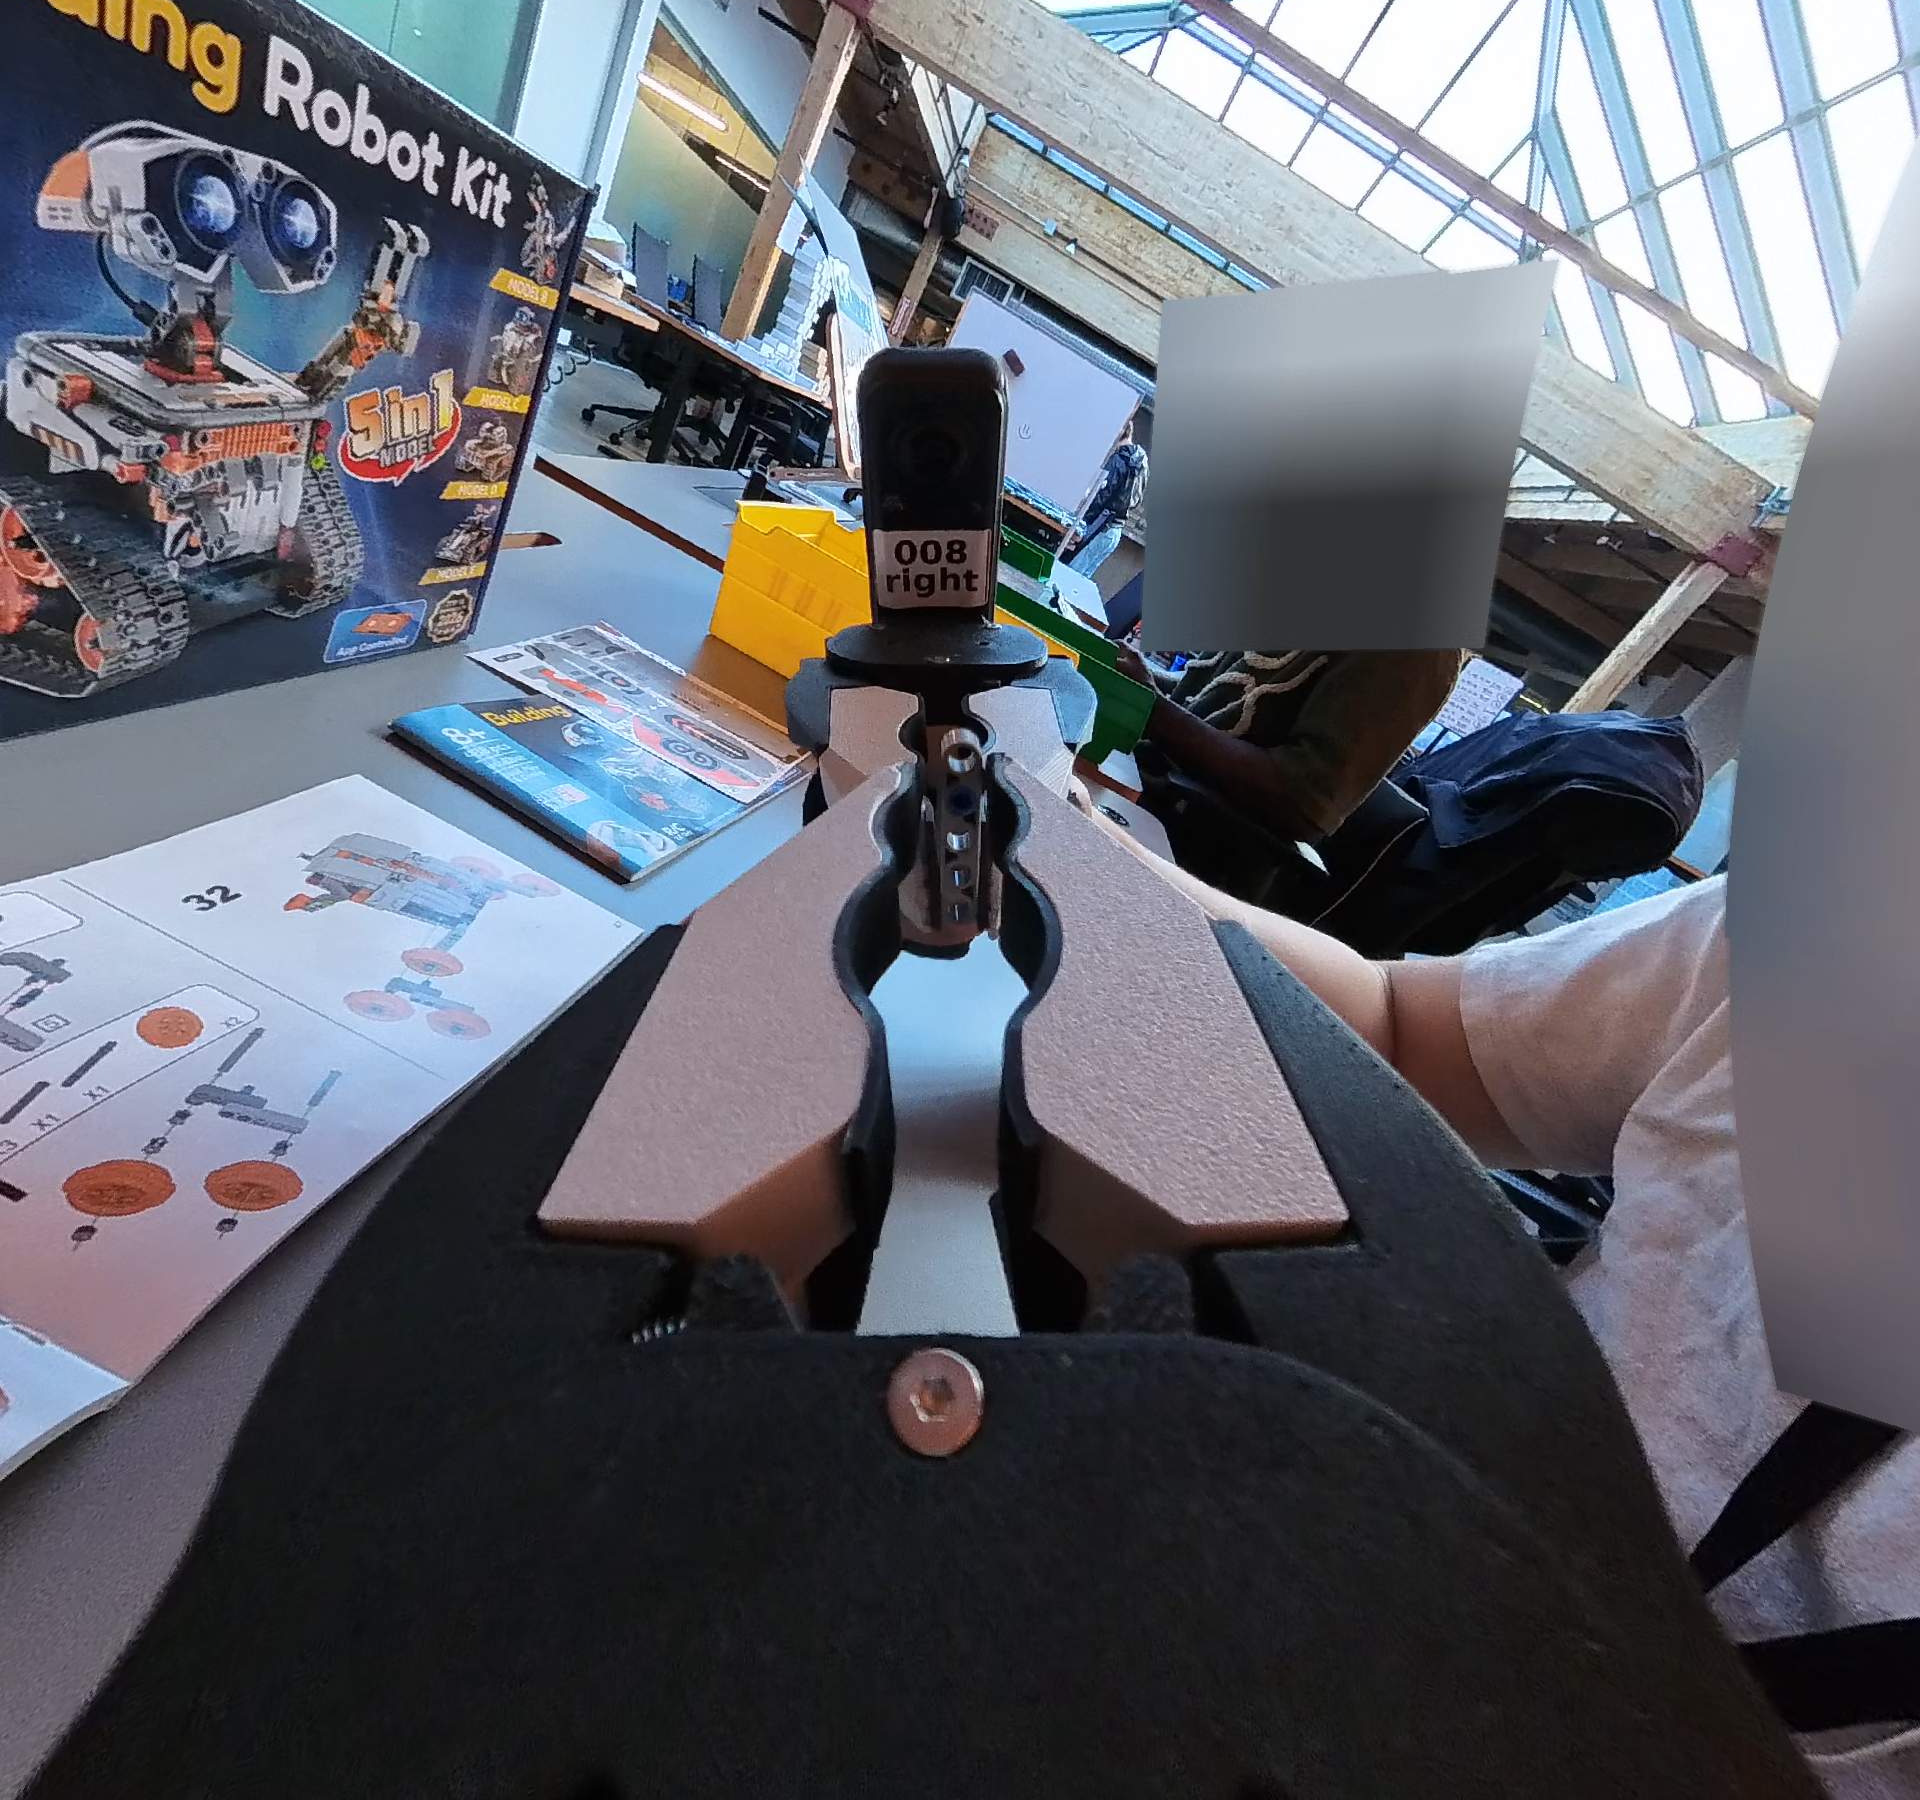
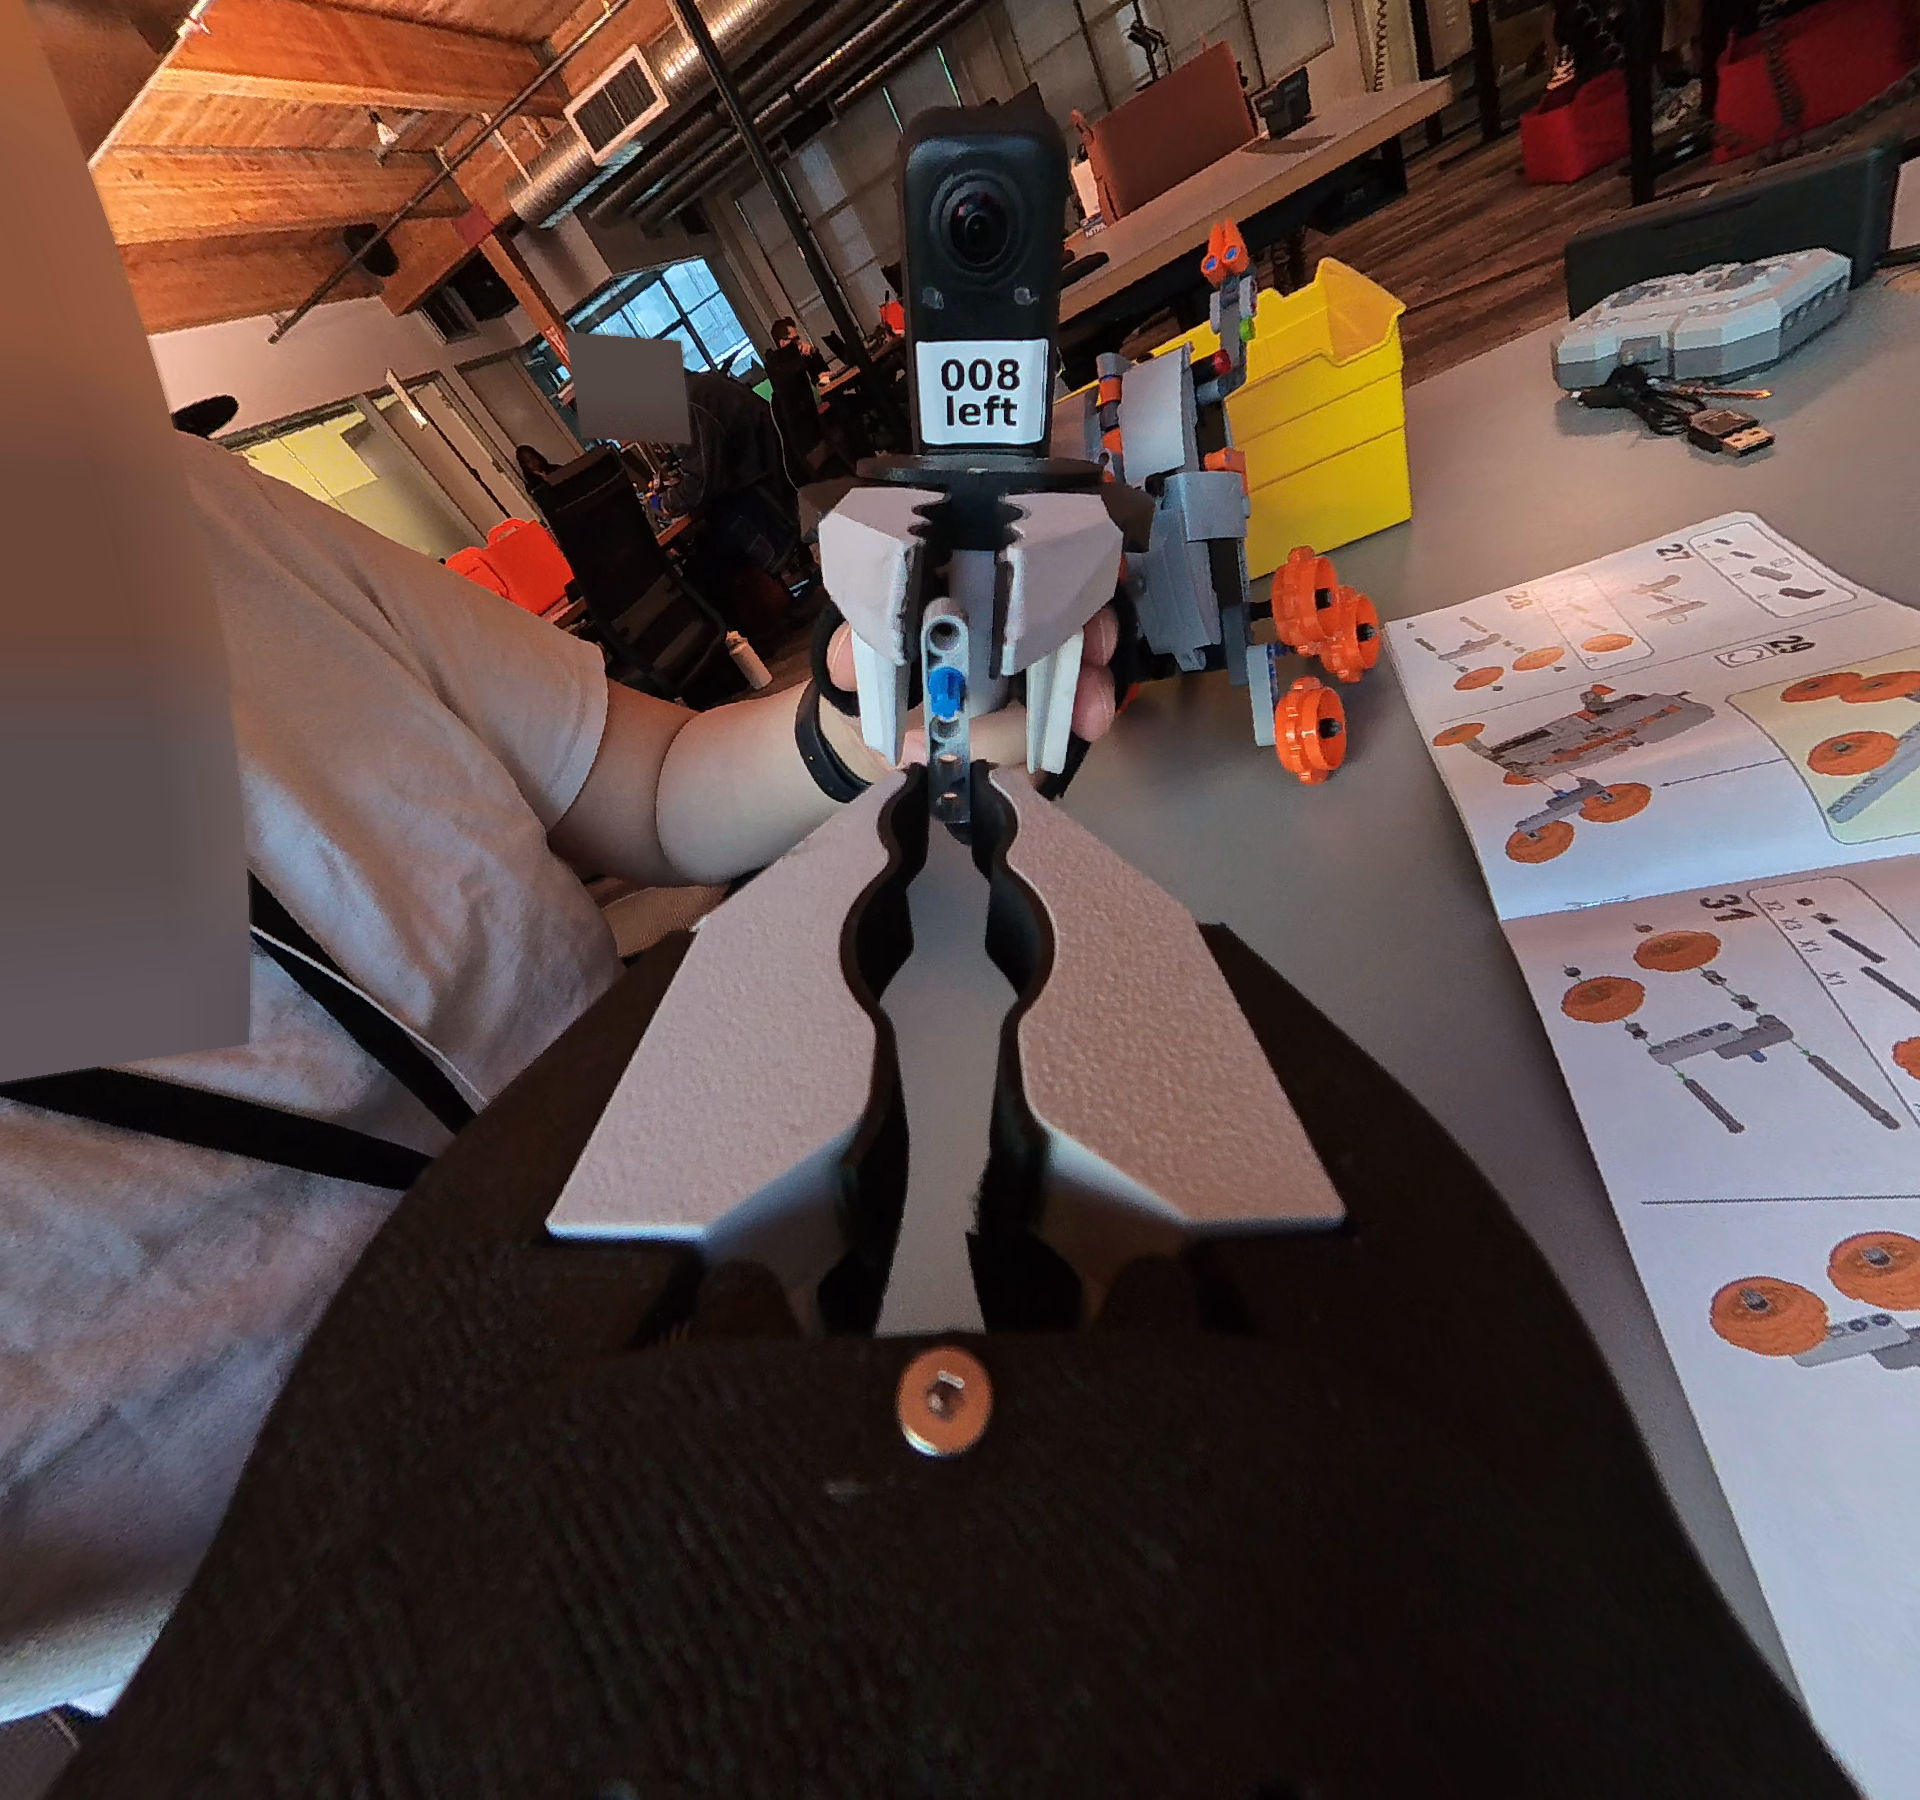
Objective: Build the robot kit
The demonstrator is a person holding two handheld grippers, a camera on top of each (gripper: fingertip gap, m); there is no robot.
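A grey beam with holes (image 1: 951, 846) carries a blue pin (image 2: 943, 685) and hangs in the air between my two grippers, which face each other tip to tip. My left gripper (image 1: 954, 815) is shut on one end of the beam. My right gripper (image 2: 951, 800) is shut on the beam's (image 2: 948, 649) dark lower end. The right gripper also shows head-on in the left wrist view (image 1: 940, 722), and the left gripper in the right wrist view (image 2: 966, 628). A person's hand and forearm (image 2: 665, 784) hold the left gripper above the grey table (image 2: 1351, 867).
A partly built model with orange wheels (image 2: 1195, 545) stands by a yellow bin (image 2: 1320, 420). An open instruction booklet (image 2: 1714, 1023) lies on the table, with a grey control unit (image 2: 1704, 316) and a USB cable (image 2: 1704, 420) behind. The kit box (image 1: 239, 348), a small booklet (image 1: 582, 774) and a green bin (image 1: 1101, 690) stand farther off. Less than 4 cm separates the two grippers' tips.
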